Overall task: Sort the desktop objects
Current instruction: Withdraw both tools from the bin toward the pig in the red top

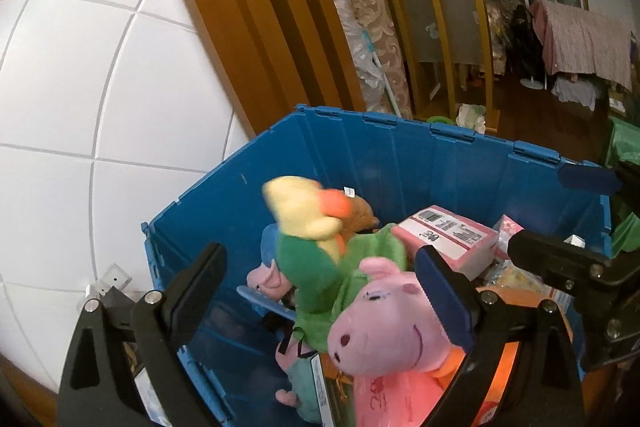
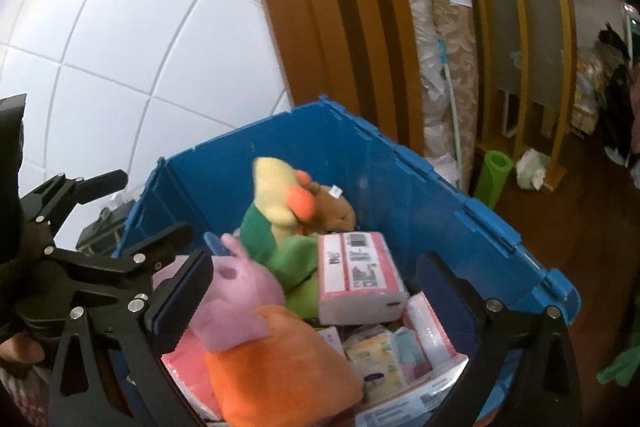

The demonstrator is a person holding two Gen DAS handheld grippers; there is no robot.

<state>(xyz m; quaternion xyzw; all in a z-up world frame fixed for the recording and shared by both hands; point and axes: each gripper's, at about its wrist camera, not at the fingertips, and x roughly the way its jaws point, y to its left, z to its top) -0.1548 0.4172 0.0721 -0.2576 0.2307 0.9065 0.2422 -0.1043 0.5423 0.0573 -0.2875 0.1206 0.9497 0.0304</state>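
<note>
Above, both grippers are shown poised over an open blue crate, each with its jaws spread wide and nothing clamped between them. In the left wrist view the left gripper is seen with its black fingers standing well apart, blue pads facing inward; a pink pig plush lies in the gap, close against the right-hand pad, but whether it is touched cannot be told, and no pressure from the pads is visible. The right gripper is likewise seen fully parted in its own view, framing the crate's contents without contact; the other gripper is visible at that view's left edge. The crate is shown to be of rigid moulded plastic with ribbed walls and hinged lid lugs along its rim. Inside, soft toys are piled: the pig, of short pink pile with an orange garment, lies nearest the cameras, and behind it a green-bodied plush with a yellow head and orange beak is seen, somewhat blurred, beside a brown plush. A pink-and-white tissue pack bearing barcode labels is seen resting tilted against the green toy, with further wrapped packets lying flat beneath it. Behind the crate, white tiled wall, wooden door framing and a rolled patterned carpet are visible.
</note>
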